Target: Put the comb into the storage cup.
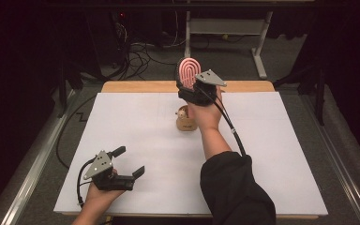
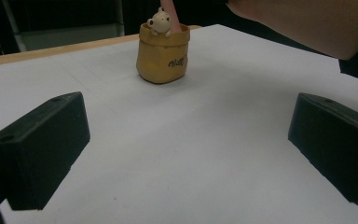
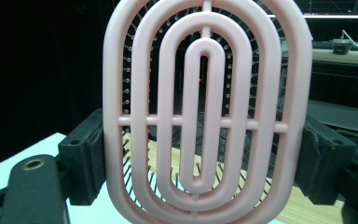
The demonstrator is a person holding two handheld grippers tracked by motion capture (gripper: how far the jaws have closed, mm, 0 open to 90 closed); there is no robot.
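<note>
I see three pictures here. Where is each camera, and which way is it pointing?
High view: above the person's side, looking forward and down on the white table; both forearms and claws show, left claw, right claw.
Left gripper view: rides the left claw low over the table, facing the tan bear pot; its two black jaws stand wide apart.
Right gripper view: rides the raised right claw, facing the pink brush clamped between its jaws.
Shared: high and left gripper views both show the pot.

We see the white table [image 1: 145, 140] brightly lit from above against a dark room. Shadows under the cup [image 2: 162, 53] are soft. The brush [image 3: 207, 112] up close is slightly soft, and the black fingers [image 2: 37, 149] blur at the frame edges.
</note>
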